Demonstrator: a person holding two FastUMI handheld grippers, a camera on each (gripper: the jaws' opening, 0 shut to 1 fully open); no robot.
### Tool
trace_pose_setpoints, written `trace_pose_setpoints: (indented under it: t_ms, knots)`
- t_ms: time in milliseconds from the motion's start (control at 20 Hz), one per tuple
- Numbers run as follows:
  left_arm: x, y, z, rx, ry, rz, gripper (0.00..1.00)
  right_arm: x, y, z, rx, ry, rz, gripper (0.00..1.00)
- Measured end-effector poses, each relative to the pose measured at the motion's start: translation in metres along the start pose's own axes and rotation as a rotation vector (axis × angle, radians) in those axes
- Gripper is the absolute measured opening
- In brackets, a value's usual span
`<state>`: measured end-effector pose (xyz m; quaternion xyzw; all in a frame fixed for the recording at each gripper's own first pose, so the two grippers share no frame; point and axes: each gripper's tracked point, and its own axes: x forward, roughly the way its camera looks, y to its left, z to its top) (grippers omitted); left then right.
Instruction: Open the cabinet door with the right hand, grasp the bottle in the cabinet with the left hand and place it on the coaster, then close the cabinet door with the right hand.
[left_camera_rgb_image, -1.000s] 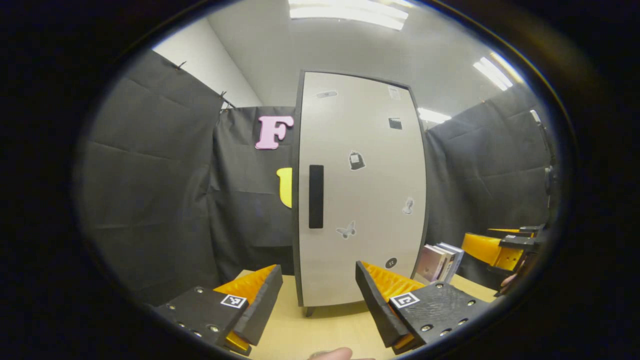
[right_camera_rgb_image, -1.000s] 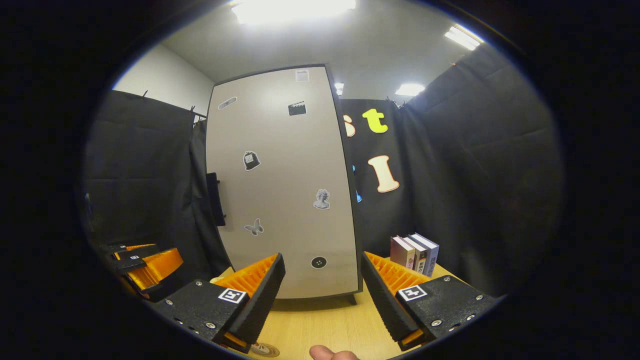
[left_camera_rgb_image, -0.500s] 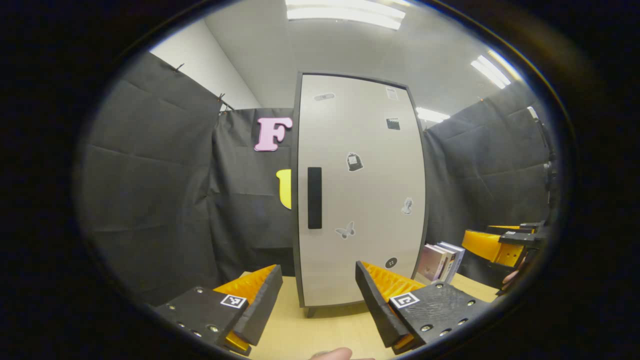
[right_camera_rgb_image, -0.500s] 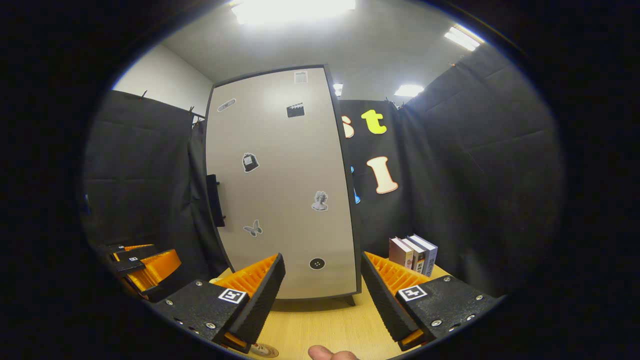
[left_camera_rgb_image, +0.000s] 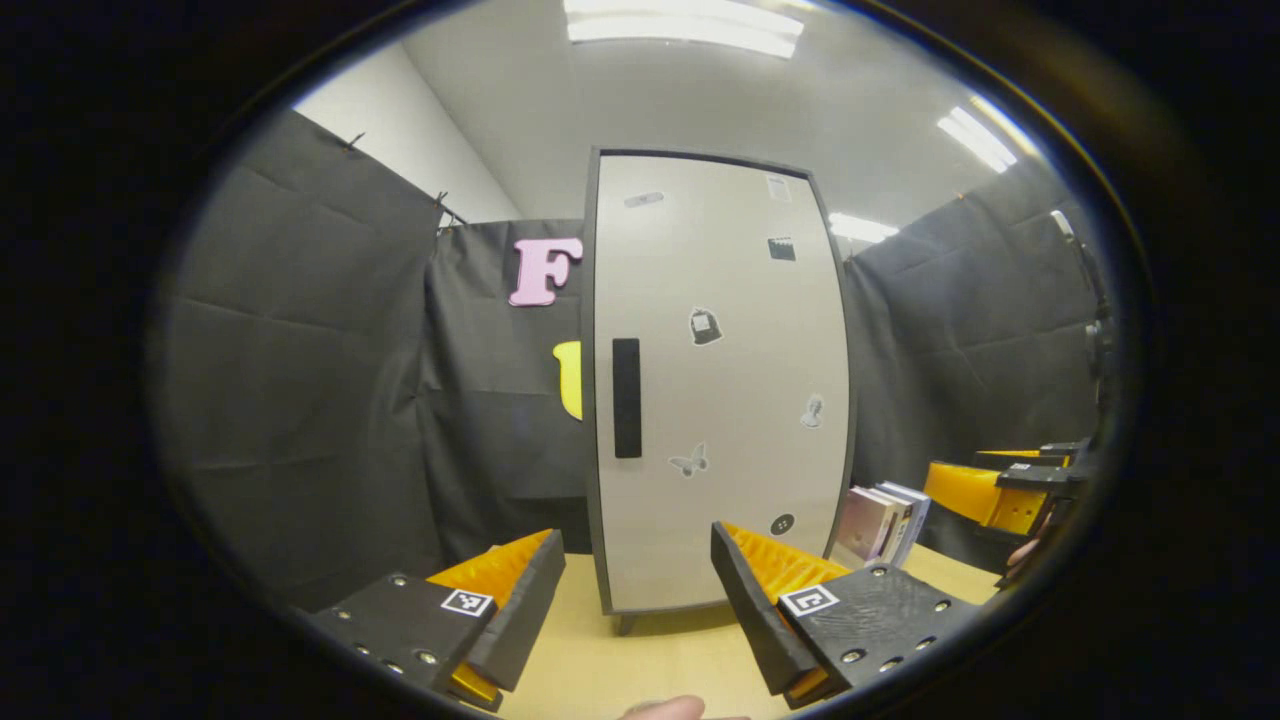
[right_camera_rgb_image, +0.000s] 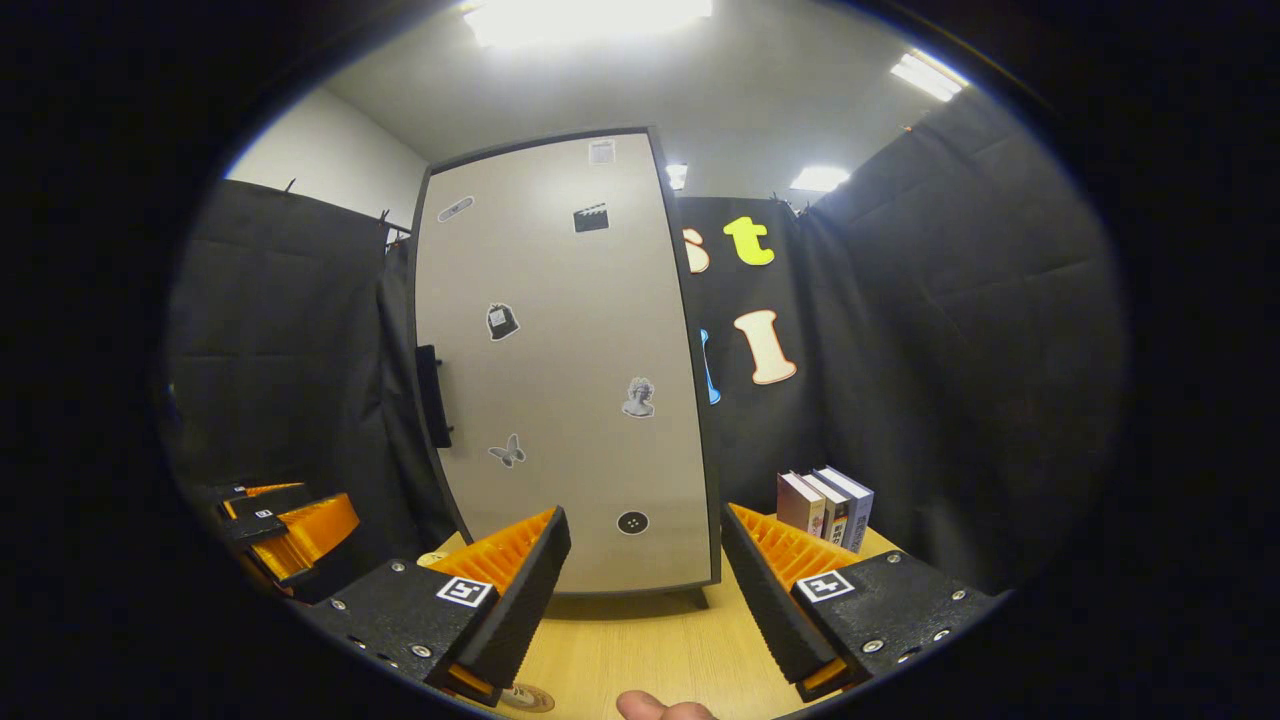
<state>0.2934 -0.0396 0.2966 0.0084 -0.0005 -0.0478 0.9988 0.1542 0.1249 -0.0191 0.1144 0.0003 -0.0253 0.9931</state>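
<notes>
A: In the left gripper view our left tongs (left_camera_rgb_image: 637, 605) stand spread and empty; the cabinet door (left_camera_rgb_image: 715, 380) is closed, the bottle presumably behind it.

B: In the right gripper view our right tongs (right_camera_rgb_image: 645, 600) gape, off the handle (right_camera_rgb_image: 431, 396). We risk the fingers glancing off that slim handle.

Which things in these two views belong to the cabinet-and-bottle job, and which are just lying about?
Part of the job:
cabinet door, shut
door handle
coaster, at the table's near edge
left gripper, open
right gripper, open

Lying about:
row of books
stickers on the door
</notes>
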Motion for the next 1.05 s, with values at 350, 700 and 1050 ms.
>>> trace_pose_setpoints:
  t_ms: [350, 700, 1050]
  knots:
    - [-0.002, 0.006, -0.001, 0.000, 0.003, 0.022, 0.86, 0.000, 0.000, -0.004, 0.003, 0.015, 0.000, 0.94]
    - [-0.002, 0.014, -0.005, -0.021, 0.016, 0.046, 0.86, 0.001, 0.003, -0.006, 0.023, 0.025, 0.007, 0.94]
    - [0.000, 0.018, -0.005, -0.019, 0.017, 0.050, 0.86, 0.003, 0.005, -0.008, 0.036, 0.032, 0.005, 0.95]
